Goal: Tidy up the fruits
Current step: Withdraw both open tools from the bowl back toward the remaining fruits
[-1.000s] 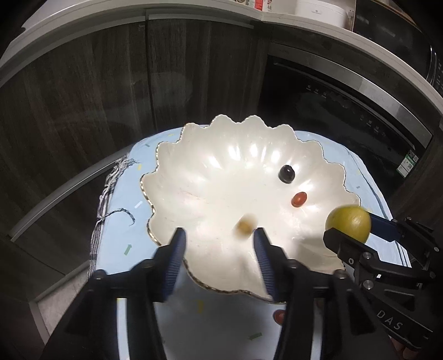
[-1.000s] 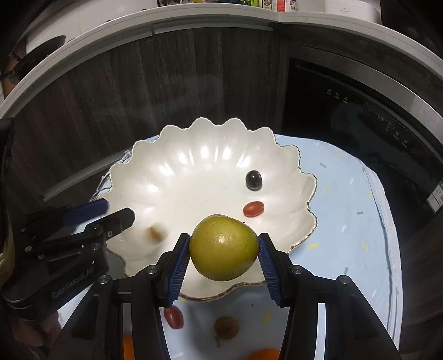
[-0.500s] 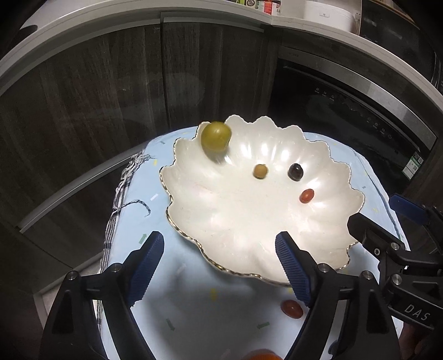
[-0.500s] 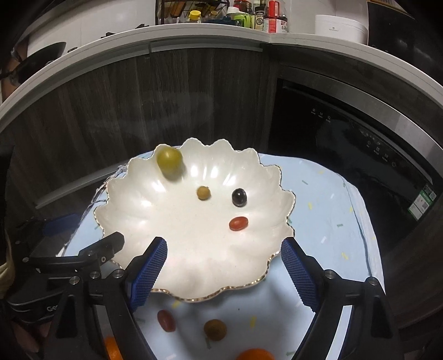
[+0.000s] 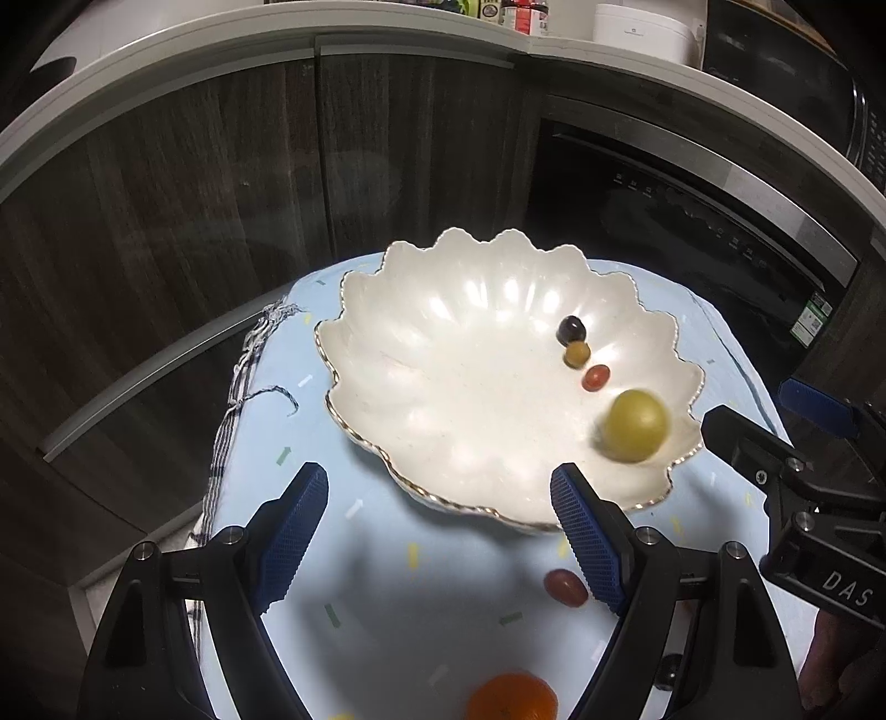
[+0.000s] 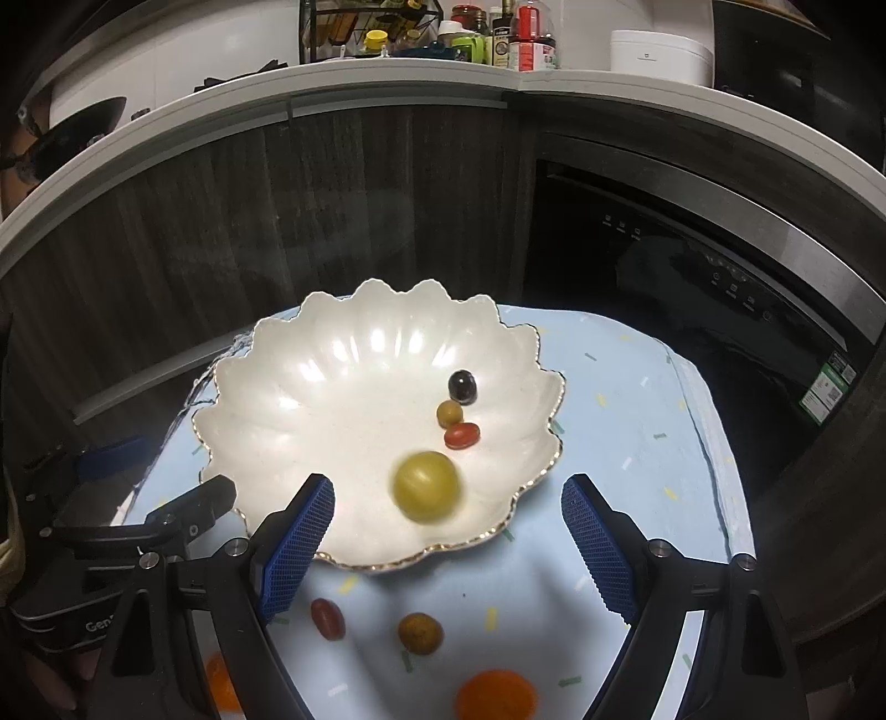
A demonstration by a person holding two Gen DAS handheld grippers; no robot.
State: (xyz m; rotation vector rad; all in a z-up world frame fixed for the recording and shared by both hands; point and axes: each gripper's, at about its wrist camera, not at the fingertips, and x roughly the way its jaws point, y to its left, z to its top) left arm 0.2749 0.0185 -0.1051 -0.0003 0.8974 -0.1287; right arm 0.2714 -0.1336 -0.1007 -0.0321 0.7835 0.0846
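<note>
A white scalloped bowl (image 5: 443, 360) (image 6: 332, 399) sits on a pale blue cloth. Inside it a round green fruit (image 5: 634, 425) (image 6: 426, 486) shows blurred near the front right rim. A dark grape (image 5: 571, 329) (image 6: 462, 386), a small yellow fruit (image 5: 576, 353) (image 6: 449, 412) and a red cherry tomato (image 5: 595, 378) (image 6: 461, 436) lie in a row at the bowl's right. My left gripper (image 5: 437, 482) (image 6: 166, 476) hangs open and holds nothing before the bowl's near rim. My right gripper (image 6: 448, 490) (image 5: 758, 407) is open too, its pads apart from the green fruit.
On the cloth (image 6: 609, 443) near me lie a red tomato (image 5: 565, 587) (image 6: 328, 618), a brownish fruit (image 6: 420, 632) and two oranges (image 6: 495, 698) (image 6: 221, 687). Dark wood cabinets (image 5: 221, 221) and a black oven front (image 5: 692, 221) rise close behind. Bottles (image 6: 498, 44) stand on the counter.
Both grippers opened wide and drew back. The right let go of the green fruit, which rolled to the far rim, then back to the front right. The small yellow fruit rolled beside the grape.
</note>
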